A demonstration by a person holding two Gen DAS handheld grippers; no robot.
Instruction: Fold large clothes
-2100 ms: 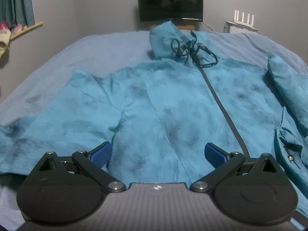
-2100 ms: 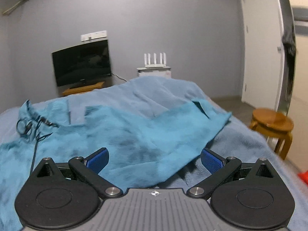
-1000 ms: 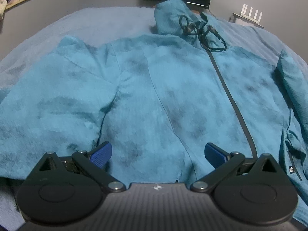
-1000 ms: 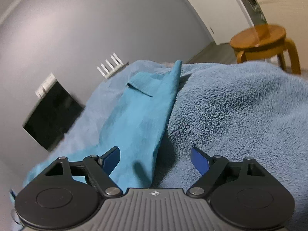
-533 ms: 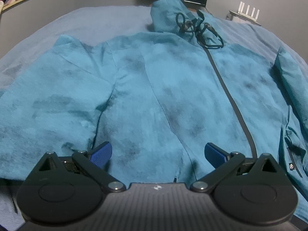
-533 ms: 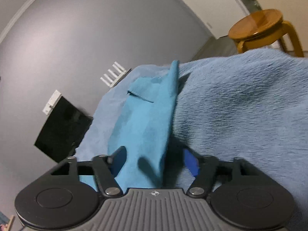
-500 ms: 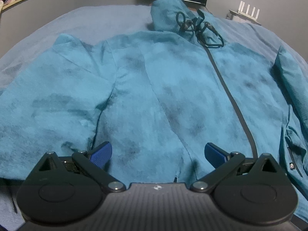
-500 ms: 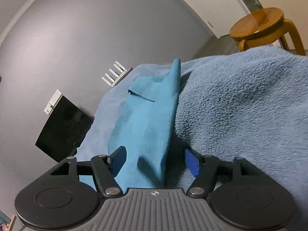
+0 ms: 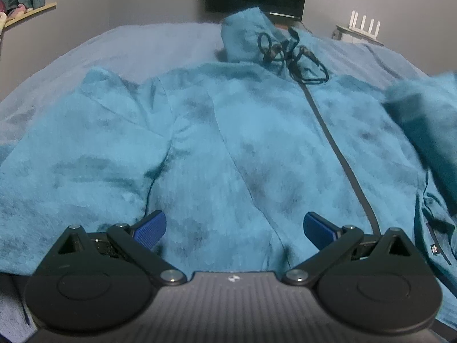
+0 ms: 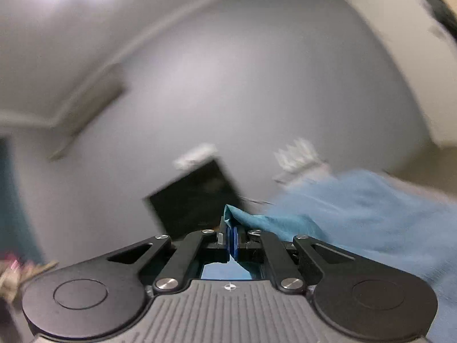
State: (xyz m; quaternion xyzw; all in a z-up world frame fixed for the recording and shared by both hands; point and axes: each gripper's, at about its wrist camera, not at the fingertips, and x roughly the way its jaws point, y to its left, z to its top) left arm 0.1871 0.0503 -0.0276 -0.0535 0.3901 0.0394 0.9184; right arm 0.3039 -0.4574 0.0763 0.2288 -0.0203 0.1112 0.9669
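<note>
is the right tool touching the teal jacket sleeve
Touching. In the right wrist view the right tool has its blue pads closed together on a fold of the teal fabric jacket sleeve, which sticks out above them.

Teal zip jacket [image 9: 257, 148] spread front-up ahead of my left gripper [image 9: 232, 227], collar far end; sleeve edge [image 10: 257, 220] pinched between my right gripper [image 10: 232, 243] pads, lifted.
</note>
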